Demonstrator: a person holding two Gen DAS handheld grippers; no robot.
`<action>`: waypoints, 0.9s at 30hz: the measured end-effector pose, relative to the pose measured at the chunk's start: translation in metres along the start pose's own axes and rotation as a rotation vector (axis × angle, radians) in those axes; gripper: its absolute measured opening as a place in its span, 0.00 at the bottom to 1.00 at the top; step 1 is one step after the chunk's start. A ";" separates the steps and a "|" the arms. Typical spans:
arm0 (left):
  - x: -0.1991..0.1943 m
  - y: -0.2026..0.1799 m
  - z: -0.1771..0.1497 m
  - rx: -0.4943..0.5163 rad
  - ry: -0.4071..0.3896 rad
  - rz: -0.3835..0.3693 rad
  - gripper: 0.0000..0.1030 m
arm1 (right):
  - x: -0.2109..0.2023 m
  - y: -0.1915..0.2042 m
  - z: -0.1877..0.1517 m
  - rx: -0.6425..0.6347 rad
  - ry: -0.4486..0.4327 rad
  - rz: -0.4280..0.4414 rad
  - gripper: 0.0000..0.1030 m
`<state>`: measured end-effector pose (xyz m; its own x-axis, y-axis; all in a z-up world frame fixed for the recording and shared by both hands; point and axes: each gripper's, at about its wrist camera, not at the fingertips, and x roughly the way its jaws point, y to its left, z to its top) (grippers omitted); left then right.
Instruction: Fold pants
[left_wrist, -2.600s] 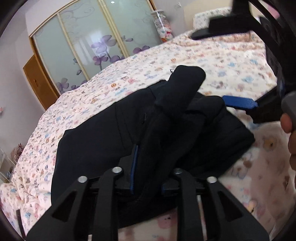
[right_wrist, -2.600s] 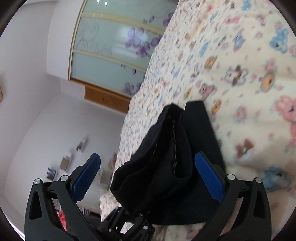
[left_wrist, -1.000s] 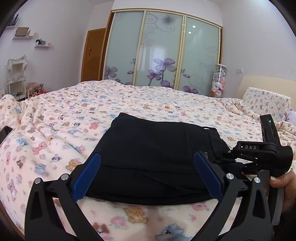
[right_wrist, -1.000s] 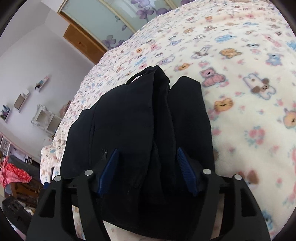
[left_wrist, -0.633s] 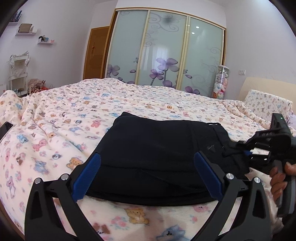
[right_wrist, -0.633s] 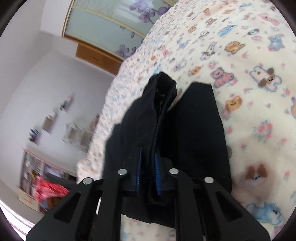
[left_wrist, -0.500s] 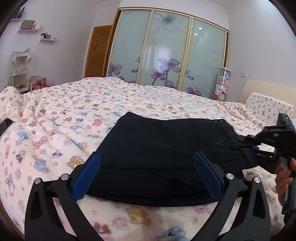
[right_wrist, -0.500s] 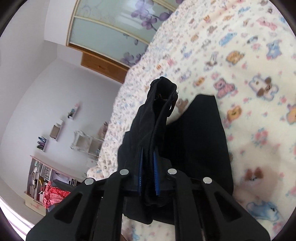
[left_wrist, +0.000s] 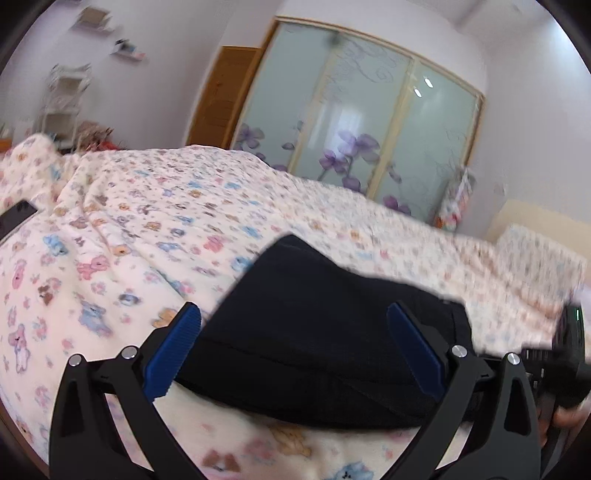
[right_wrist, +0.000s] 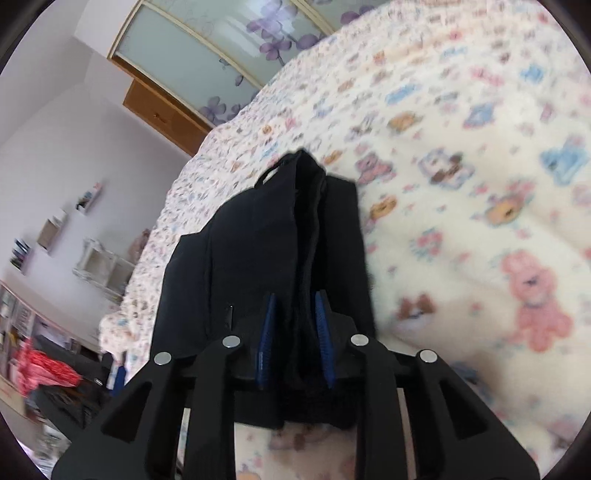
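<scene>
The folded black cloth pants (left_wrist: 325, 332) lie on the bear-print fleece bed (left_wrist: 147, 229). The left tool (left_wrist: 295, 350) is spread wide, touching nothing. The right tool (right_wrist: 295, 332), its jaws just loosened slightly, pinches a raised fold at the pants' right end.

A bed (left_wrist: 155, 221) is covered by a cream blanket (right_wrist: 480, 192) printed with small bears. Behind it a wardrobe (left_wrist: 369, 122) with frosted sliding doors and purple flowers is seen, and a wooden door (left_wrist: 221, 92) stands to its left. Wall shelves (left_wrist: 125, 51) and a white rack (left_wrist: 62, 99) are blurred at the left. A dark phone (left_wrist: 16, 218) lies at the bed's left edge
</scene>
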<state>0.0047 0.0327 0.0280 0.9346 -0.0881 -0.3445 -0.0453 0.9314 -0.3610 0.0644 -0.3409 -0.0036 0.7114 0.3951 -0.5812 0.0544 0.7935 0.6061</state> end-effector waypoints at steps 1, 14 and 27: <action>-0.002 0.005 0.005 -0.027 -0.012 -0.006 0.98 | -0.007 0.003 0.002 -0.014 -0.036 -0.010 0.23; 0.091 0.006 -0.015 0.082 0.399 0.119 0.98 | 0.046 0.017 -0.023 -0.007 0.108 0.166 0.32; 0.027 0.006 0.017 -0.062 -0.013 -0.110 0.98 | 0.056 0.040 0.034 0.050 -0.006 0.150 0.64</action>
<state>0.0359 0.0418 0.0311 0.9398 -0.1831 -0.2886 0.0362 0.8930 -0.4487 0.1302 -0.3026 0.0063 0.7180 0.5045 -0.4795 -0.0177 0.7019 0.7120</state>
